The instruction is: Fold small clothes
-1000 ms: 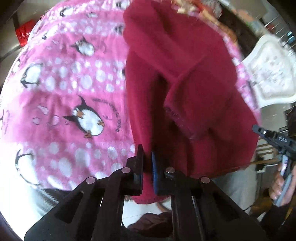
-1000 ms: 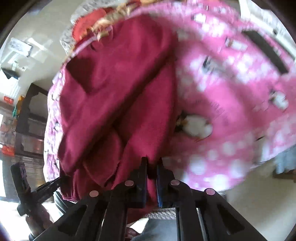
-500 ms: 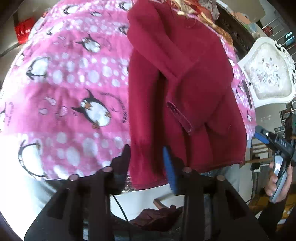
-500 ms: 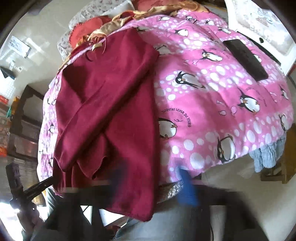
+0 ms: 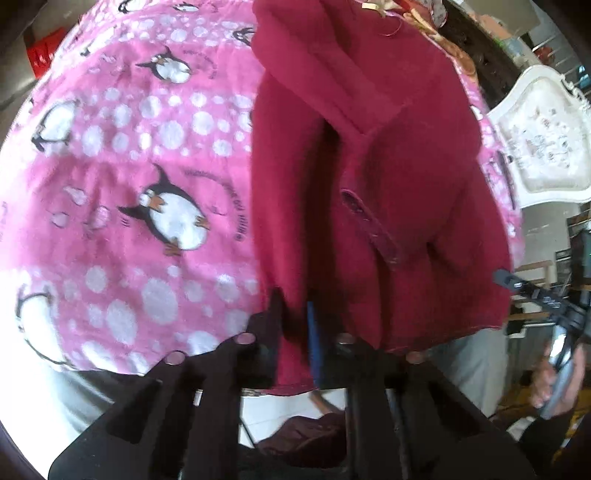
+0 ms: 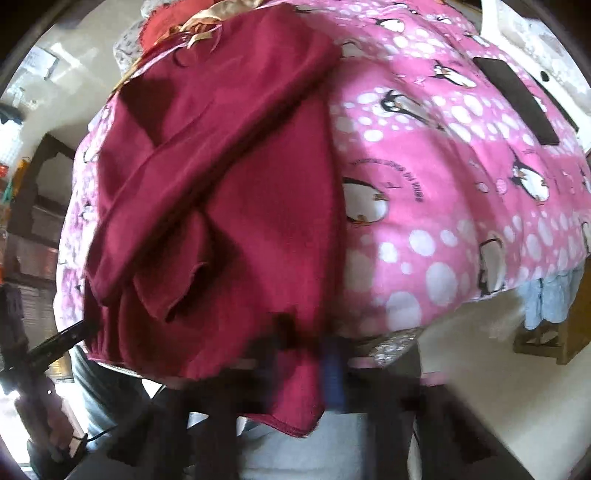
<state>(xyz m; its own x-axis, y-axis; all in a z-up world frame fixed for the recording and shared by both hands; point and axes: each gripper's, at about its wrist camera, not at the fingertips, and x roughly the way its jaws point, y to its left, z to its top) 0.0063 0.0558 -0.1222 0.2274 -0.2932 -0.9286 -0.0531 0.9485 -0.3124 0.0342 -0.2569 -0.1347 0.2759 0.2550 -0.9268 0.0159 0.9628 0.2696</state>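
Note:
A dark red long-sleeved garment lies on a pink penguin blanket, sleeves folded across its body and hem hanging over the near edge. My left gripper is closing its jaws on the hem's left corner, with the cloth pinched between them. My right gripper, blurred, is closing on the hem's right corner, red cloth between its jaws. Each gripper also shows at the other view's side edge, held by a hand.
A white ornate chair stands beyond the blanket's right side. A flat black object lies on the blanket at the far right. Other clothes are piled at the far end. The person's grey trousers are below the near edge.
Both grippers were shut on the hem, opened wide half a second ago and let it rest, and have now closed on it again.

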